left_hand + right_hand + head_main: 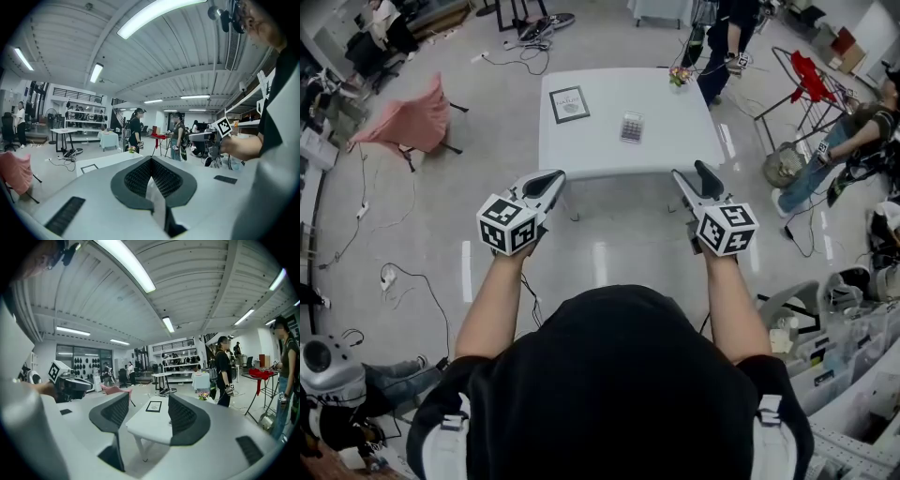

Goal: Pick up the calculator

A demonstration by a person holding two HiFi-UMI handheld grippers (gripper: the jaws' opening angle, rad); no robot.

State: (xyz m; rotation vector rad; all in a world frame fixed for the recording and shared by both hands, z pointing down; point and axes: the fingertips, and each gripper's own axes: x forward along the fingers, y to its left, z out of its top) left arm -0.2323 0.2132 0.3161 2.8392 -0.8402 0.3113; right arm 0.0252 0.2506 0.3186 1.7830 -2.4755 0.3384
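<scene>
A small grey calculator (632, 127) lies flat on the white table (609, 155), right of its middle. Both grippers hover in the air short of the table's near edge, well apart from the calculator. My left gripper (553, 176) is off the near left corner, and in the left gripper view its dark pads (151, 161) meet with nothing between them. My right gripper (692, 172) is off the near right corner, jaws open; in the right gripper view the table (150, 420) shows in the gap between them. The calculator is hidden in both gripper views.
A black-framed card (569, 104) lies on the table's far left, and a small flower pot (679, 77) stands at its far right corner. A pink-draped chair (408, 122) stands at the left. A person (727, 37) stands beyond the table, with a red rack (811, 80) to the right.
</scene>
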